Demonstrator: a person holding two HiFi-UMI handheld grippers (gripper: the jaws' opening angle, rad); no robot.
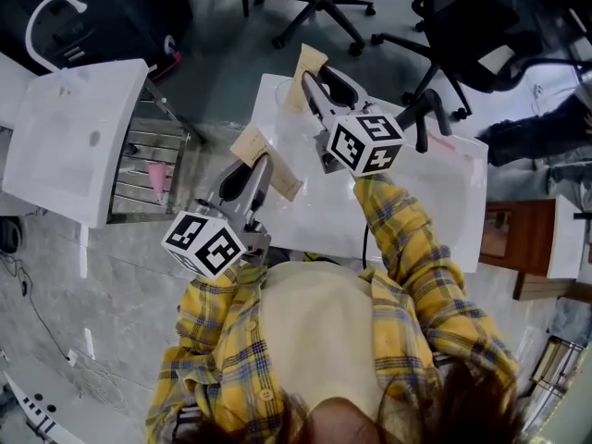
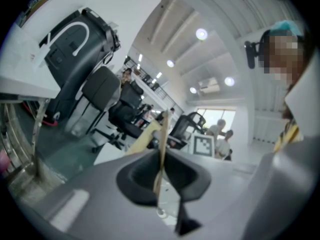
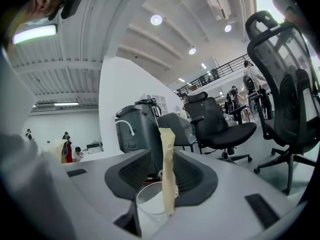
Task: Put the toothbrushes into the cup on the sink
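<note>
Toothbrush in paper wrap stands in the cup on the sink, between our right tool's parted jaws; back from the cup, our left tool clamps a second toothbrush.

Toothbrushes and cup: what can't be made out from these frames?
- Brushes: the right wrapper and left wrapper cover them in every view.
- Cup: right gripper view, the gripper's body hides its base; how deep the right wrapper sits is unclear.
- Cup, head view: clear glass lost behind the right gripper.
- Left wrapper's lower end: left gripper view, behind the shut jaws.
</note>
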